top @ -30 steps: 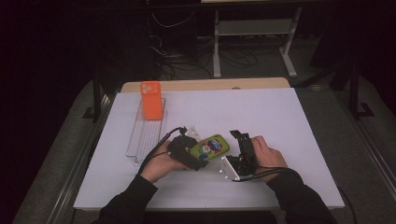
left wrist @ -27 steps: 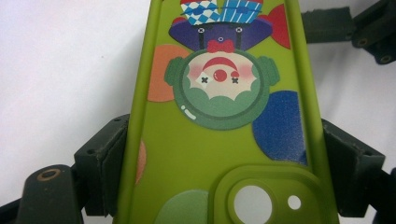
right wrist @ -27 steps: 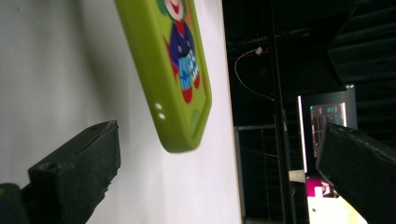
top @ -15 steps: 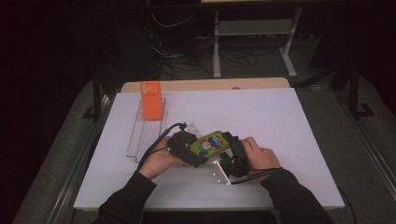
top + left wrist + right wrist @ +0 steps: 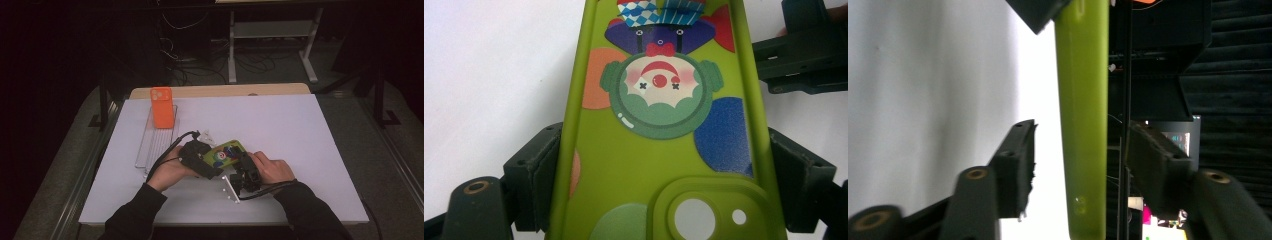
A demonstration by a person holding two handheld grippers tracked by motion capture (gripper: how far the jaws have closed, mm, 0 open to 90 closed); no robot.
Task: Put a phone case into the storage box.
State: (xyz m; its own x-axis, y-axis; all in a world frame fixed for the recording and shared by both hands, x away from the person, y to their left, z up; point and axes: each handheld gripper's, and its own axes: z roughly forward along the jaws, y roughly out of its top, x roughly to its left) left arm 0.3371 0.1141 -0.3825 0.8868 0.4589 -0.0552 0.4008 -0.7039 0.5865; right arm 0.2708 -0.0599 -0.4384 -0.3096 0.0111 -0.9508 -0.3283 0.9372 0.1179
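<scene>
A green phone case (image 5: 227, 152) printed with a clown (image 5: 659, 90) is held just above the white table top. My left gripper (image 5: 210, 159) is shut on it, its pads (image 5: 536, 175) pressing both long edges near the camera hole. My right gripper (image 5: 245, 169) is turned on its side at the case's other end. Its jaws have just been closing, and the case's edge (image 5: 1083, 115) stands between them. A gap still shows on each side of that edge, so the right gripper (image 5: 1080, 165) is open.
An orange phone case (image 5: 161, 107) stands upright at the far end of a clear slotted rack (image 5: 155, 145) left of my hands. The white table top (image 5: 300, 130) spreads to the right and far side. Dark floor, cables and a table frame lie beyond.
My right gripper has slid left up to the green case and narrowed its jaws around the case's end. The left gripper has kept its grip, with the case shifting slightly.
</scene>
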